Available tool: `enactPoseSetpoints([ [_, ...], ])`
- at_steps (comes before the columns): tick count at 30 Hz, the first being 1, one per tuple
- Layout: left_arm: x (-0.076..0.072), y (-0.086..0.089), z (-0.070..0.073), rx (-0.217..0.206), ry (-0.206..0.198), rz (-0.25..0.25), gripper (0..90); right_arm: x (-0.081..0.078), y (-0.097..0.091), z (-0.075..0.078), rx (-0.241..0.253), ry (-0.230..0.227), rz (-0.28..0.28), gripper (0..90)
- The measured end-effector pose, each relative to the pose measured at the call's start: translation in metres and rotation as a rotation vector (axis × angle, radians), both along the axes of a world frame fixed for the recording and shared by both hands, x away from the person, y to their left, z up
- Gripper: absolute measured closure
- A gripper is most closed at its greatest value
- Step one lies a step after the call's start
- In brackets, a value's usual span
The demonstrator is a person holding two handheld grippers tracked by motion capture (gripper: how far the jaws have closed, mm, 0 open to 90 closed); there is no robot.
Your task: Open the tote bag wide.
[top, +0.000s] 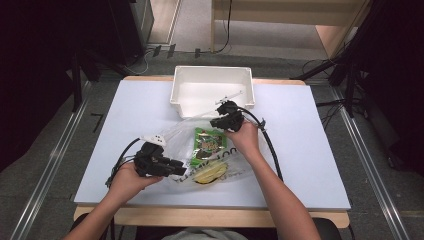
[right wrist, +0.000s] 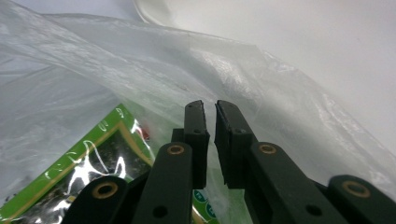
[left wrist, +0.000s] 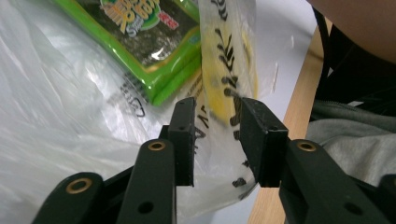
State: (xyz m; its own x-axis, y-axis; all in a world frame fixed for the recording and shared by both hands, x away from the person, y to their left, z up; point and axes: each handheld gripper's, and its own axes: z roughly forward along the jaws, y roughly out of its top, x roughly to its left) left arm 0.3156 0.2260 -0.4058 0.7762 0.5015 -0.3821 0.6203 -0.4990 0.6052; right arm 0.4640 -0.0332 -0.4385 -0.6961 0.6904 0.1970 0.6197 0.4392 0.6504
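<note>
table [top: 310,150] first, white-topped, with a white bin [top: 186,86] at its far edge, and that bin looks bare inside. just on the person's side of the bin lies a clear plastic bag [top: 240,170], and the work in hand seems to be with this bag and what is in it. i'd judge the job at an early or middle stage: a green snack packet [top: 209,142] and something yellow [top: 210,173] sit inside the bag, nothing has gone into the bin, and the bag is only being gripped at its two ends.

right gripper [top: 226,119], at the bag's end nearest the bin, has its jaws nearly together, pinched on a fold of the film as far as the right gripper view lets me see. left gripper [top: 169,166], at the bag's end farthest from the bin, has its jaws apart, straddling the printed edge of the bag without squeezing it.

writing: black letters run along that edge of the bag, too stretched to read. the packet carries yellow lettering on a dark panel, blurred; i can't make out a brand.
</note>
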Motion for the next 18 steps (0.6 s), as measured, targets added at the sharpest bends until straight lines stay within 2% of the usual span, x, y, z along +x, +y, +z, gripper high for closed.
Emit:
enactPoseSetpoints([
  [4, 0.009, -0.001, 0.009, -0.013, -0.01, 0.012, 63.9, -0.002, -0.003, 0.006, 0.019, 0.0, 0.011, 78.3],
  [10, 0.025, -0.007, 0.018, -0.001, -0.021, 0.017, 64.9, -0.01, -0.01, 0.012, 0.041, 0.005, 0.028, 73.0],
  [14, 0.038, -0.012, 0.024, -0.007, -0.036, 0.019, 71.6, -0.018, -0.016, 0.015, 0.046, 0.009, 0.031, 73.1],
  [18, 0.052, -0.02, 0.029, 0.034, -0.065, 0.022, 78.8, -0.025, -0.022, 0.018, 0.048, 0.008, 0.034, 73.5],
])
